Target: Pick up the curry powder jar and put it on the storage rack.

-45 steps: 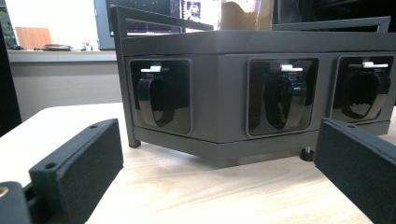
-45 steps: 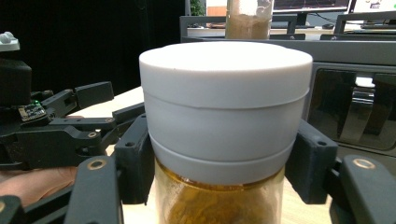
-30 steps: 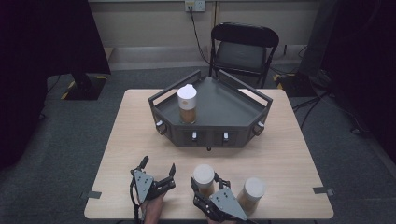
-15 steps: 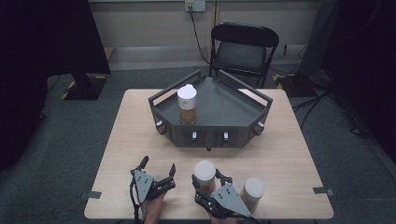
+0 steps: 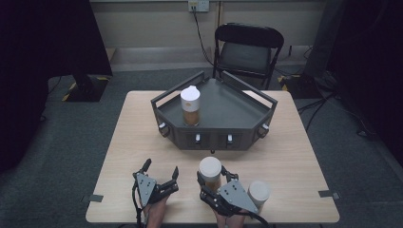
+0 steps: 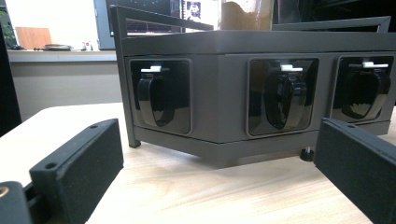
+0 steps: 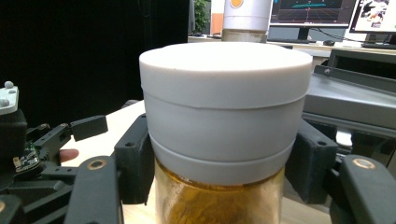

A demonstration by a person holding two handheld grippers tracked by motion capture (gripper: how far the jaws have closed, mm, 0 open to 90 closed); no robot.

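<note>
Jar (image 7: 219, 140) between right gripper (image 5: 212, 183) fingers (image 7: 135, 163)

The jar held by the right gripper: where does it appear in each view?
High view: jar, bottom centre, in the right gripper.
Left gripper view: no jar in the gripper; another stands on the tray.
Right gripper view: jar, centre.
Shared landmark: the tray.
</note>
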